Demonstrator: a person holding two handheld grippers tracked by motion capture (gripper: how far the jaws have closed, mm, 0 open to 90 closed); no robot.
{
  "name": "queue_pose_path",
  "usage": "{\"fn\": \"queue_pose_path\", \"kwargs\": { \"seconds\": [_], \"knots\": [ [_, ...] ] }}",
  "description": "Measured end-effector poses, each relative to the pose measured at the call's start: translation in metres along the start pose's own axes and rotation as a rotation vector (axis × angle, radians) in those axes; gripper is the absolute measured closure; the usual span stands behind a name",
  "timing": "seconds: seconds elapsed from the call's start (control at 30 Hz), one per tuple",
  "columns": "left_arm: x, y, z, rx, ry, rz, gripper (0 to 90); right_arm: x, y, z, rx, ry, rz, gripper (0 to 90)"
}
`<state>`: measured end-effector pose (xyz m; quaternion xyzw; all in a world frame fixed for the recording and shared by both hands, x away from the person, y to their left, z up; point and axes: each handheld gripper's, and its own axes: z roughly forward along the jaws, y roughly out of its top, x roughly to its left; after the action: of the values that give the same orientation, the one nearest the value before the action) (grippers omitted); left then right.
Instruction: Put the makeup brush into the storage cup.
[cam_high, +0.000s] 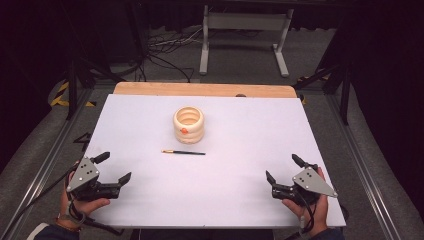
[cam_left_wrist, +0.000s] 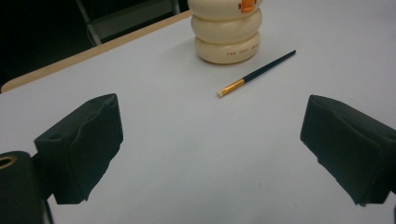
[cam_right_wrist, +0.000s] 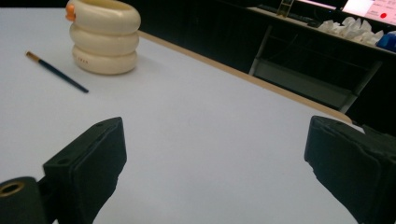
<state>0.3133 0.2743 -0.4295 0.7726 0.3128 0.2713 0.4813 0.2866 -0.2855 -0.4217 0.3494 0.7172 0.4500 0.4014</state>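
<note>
White surface (cam_high: 150, 120) carries a cream ribbed ceramic holder (cam_high: 188, 125) at centre; a slim dark-handled brush with gold ferrule (cam_high: 183, 152) lies at its 6 o'clock, just apart. Left gripper (cam_high: 113, 167) and right gripper (cam_high: 283, 167) rest with jaws spread, empty. Approach the brush mid-handle, jaws straddling it crosswise, then close squarely.

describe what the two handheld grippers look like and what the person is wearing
Both the left gripper and the right gripper are black, with two blocky padded jaws, a grey three-cornered plate on top and a trailing black cable. Dark sleeves; a band on the left wrist.
</note>
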Motion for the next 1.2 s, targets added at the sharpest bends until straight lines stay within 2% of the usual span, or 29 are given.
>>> {"fn": "queue_pose_path", "kwargs": {
  "seconds": [0.1,0.2,0.3,0.4,0.53,0.63,0.77,0.87,1.2],
  "knots": [
    [-0.002,0.000,0.002,0.011,-0.014,0.008,6.3,0.002,-0.004,0.003,0.030,0.021,-0.018,7.2],
    [-0.004,-0.002,0.002,0.016,-0.024,0.024,6.6,0.003,-0.004,0.005,0.033,0.034,-0.006,7.5],
    [-0.003,-0.003,0.001,0.019,-0.036,0.012,7.0,0.004,-0.004,0.008,0.043,0.037,-0.011,7.6],
    [-0.003,-0.005,-0.001,0.026,-0.041,0.019,7.2,0.004,-0.003,0.010,0.038,0.042,-0.005,7.7],
    [-0.006,-0.007,-0.004,0.042,-0.048,0.028,7.6,0.006,-0.001,0.016,0.042,0.062,-0.010,8.0],
    [-0.007,-0.007,0.000,0.065,-0.061,0.025,8.2,0.009,-0.002,0.019,0.054,0.085,-0.028,8.0],
    [-0.009,-0.007,0.003,0.088,-0.076,0.047,8.9,0.008,-0.002,0.019,0.059,0.083,-0.033,8.2],
    [-0.010,-0.007,0.004,0.089,-0.083,0.048,9.5,0.006,-0.002,0.018,0.058,0.080,-0.026,8.1],
    [0.000,0.001,0.010,0.113,-0.068,0.064,11.5,0.004,-0.003,0.019,0.068,0.091,-0.016,8.1]
  ]
}}
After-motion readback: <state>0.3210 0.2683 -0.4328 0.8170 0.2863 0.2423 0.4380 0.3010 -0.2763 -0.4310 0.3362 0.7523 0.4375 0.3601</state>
